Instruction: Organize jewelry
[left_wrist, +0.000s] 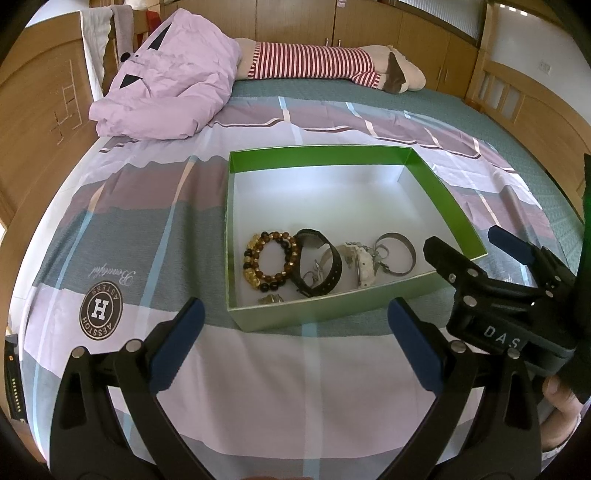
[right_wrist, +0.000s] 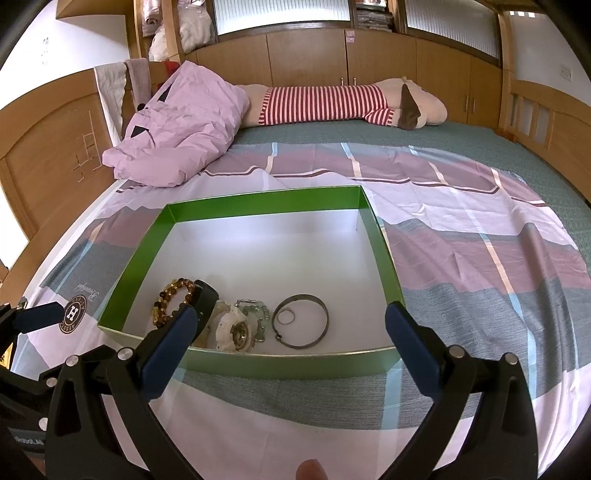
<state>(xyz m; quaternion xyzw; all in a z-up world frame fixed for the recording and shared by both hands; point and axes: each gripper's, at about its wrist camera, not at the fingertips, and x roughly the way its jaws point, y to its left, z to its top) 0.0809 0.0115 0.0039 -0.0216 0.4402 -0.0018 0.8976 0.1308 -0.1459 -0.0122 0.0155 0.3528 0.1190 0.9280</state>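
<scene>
**Jewelry gathered in a green box on a bed**

Jewelry lies along the near side of a shallow green box (left_wrist: 436, 177) on a patchwork bedspread (left_wrist: 110, 229): a beaded bracelet (left_wrist: 271, 263), a black watch (left_wrist: 319, 267), a white watch (right_wrist: 232, 328) and a metal bangle (right_wrist: 301, 325). The left gripper (left_wrist: 295, 343) and right gripper (right_wrist: 291, 341) hover before the box, both spread wide and empty.

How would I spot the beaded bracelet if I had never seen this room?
Find the green box lying open on the bed. All the jewelry sits along its near wall, and the beaded bracelet is at the left end of that row. It is the only piece made of round amber, gold and black beads; beside it lies a black watch.
</scene>
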